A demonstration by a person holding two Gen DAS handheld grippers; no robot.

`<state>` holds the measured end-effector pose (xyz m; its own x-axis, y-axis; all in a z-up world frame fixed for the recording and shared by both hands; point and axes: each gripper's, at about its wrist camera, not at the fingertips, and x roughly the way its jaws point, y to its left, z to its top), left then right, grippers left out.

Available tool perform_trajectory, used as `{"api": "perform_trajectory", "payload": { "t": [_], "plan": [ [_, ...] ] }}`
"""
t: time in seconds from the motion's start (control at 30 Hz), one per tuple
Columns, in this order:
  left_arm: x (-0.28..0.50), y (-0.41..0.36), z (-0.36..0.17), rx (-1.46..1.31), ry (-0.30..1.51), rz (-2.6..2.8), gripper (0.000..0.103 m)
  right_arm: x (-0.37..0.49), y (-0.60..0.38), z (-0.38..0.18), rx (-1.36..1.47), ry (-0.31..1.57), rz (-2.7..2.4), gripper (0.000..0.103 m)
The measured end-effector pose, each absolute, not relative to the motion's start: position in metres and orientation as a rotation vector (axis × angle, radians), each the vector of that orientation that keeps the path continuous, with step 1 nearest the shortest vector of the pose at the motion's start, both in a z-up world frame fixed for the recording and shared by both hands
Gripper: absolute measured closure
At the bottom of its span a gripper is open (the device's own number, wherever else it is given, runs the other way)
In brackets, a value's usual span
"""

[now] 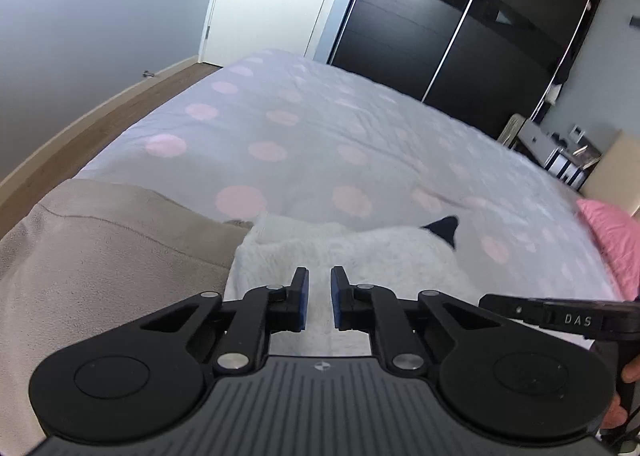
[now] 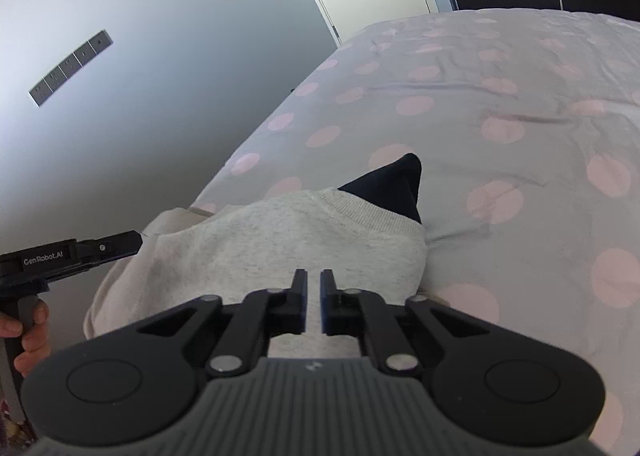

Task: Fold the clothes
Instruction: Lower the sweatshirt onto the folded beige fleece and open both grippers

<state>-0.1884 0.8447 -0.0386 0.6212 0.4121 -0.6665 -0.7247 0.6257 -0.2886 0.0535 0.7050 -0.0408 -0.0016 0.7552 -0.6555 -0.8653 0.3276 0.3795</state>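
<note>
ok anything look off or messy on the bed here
One thing: a dark navy fabric corner pokes out from under the light grey sweatshirt at its ribbed edge. The polka-dot bedcover has creases. Nothing looks spilled or damaged.

Pale grey sweatshirt (image 2: 280, 240) lies bunched over a dark garment (image 2: 390, 185).

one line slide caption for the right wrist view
Right tool, narrowly open, above a light grey knit sweatshirt on the pink-dotted grey bedcover.

Right gripper (image 2: 314, 288) narrowly parted over grey sweatshirt (image 2: 280, 232).
</note>
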Motion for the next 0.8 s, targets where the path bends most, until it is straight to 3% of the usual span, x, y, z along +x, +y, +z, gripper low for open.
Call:
{"api": "perform_trajectory", "payload": {
  "t": [0.07, 0.13, 0.4, 0.53, 0.63, 0.8],
  "plan": [
    [-0.186, 0.853, -0.058, -0.612, 0.631, 0.757, 0.103, 0.054, 0.718, -0.056, -0.176, 0.933, 1.236, 0.099],
    [-0.188, 0.862, -0.076, -0.648, 0.660, 0.781, 0.103, 0.056, 0.729, -0.072, -0.200, 0.950, 1.192, 0.103],
    [-0.187, 0.874, -0.094, -0.697, 0.691, 0.773, 0.102, 0.067, 0.738, -0.092, -0.163, 0.925, 1.112, 0.103],
    [-0.194, 0.863, -0.077, -0.640, 0.671, 0.790, 0.103, 0.057, 0.729, -0.076, -0.179, 0.860, 1.080, 0.103],
    [-0.211, 0.841, -0.049, -0.547, 0.618, 0.794, 0.102, 0.049, 0.706, -0.057, -0.199, 0.799, 1.091, 0.095],
    [-0.244, 0.786, -0.016, -0.434, 0.597, 0.722, 0.102, 0.026, 0.650, -0.040, -0.174, 0.778, 1.215, 0.095]
  ]
}}
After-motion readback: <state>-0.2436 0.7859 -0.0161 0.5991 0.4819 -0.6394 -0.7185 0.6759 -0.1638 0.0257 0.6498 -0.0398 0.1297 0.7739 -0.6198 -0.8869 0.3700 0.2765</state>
